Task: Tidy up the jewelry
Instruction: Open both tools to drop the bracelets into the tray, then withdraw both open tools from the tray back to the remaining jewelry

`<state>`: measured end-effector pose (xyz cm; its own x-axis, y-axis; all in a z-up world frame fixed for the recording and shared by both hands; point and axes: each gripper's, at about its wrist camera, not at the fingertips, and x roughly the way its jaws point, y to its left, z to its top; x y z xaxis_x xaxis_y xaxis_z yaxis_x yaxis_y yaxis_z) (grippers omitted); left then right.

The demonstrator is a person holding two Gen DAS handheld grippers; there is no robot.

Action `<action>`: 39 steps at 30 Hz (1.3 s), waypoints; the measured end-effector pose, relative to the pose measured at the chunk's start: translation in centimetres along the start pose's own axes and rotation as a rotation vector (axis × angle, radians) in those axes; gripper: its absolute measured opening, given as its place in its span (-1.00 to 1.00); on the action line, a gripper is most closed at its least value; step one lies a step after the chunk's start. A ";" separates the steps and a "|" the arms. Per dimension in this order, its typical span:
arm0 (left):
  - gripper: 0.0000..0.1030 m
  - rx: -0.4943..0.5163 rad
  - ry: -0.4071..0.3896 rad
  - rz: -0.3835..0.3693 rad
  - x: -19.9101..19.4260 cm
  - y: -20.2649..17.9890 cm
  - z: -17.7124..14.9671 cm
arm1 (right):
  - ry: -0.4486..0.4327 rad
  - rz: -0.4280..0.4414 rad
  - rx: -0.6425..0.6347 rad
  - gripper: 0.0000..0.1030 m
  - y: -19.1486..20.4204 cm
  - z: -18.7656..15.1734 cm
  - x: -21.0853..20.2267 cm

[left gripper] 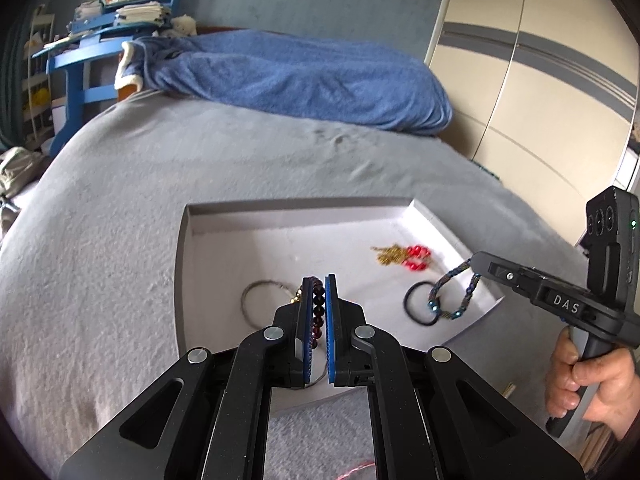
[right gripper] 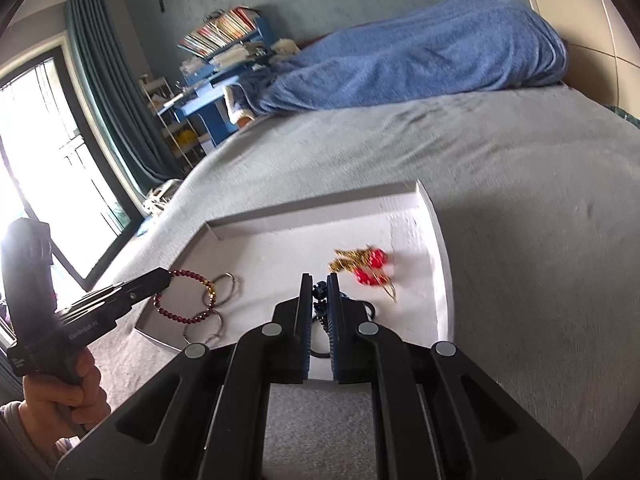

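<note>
A shallow white tray (left gripper: 280, 205) lies on the grey bed. My left gripper (left gripper: 319, 280) is shut on a dark red bead bracelet (left gripper: 318, 312), which hangs over the tray's near left part (right gripper: 188, 296). My right gripper (right gripper: 319, 278) is shut on a blue bead bracelet (right gripper: 320, 304), whose loop dangles just above the tray's right side (left gripper: 452, 296). In the tray lie a gold chain with red beads (left gripper: 404, 258), a black hair tie (left gripper: 420, 304) and thin silver rings (left gripper: 260, 300). A hand holds each gripper's handle.
A rumpled blue blanket (left gripper: 300, 76) lies at the head of the bed. A blue shelf with books (left gripper: 120, 8) stands at the far left, a beige wardrobe (left gripper: 540, 80) on the right, and a window with green curtains (right gripper: 108, 92) beyond the bed.
</note>
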<state>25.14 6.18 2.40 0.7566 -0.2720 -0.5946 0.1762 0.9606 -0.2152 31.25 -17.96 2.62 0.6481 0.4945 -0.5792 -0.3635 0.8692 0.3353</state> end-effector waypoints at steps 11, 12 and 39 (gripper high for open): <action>-0.88 0.027 0.106 0.091 1.9 0.3 -1.1 | 0.047 -0.032 -0.004 -0.86 -0.3 -0.9 1.0; -0.88 0.033 0.115 0.097 2.0 0.3 -1.2 | 0.049 -0.035 -0.004 -0.86 -0.3 -0.9 1.0; 0.32 0.042 0.025 0.114 -1.1 -0.8 -1.6 | -0.013 -0.064 0.108 -0.01 -2.4 -1.3 -1.2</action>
<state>23.19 5.56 1.98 0.7572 -0.1616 -0.6329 0.1163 0.9868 -0.1128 30.48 -20.61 1.55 0.6767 0.4373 -0.5922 -0.2477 0.8928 0.3763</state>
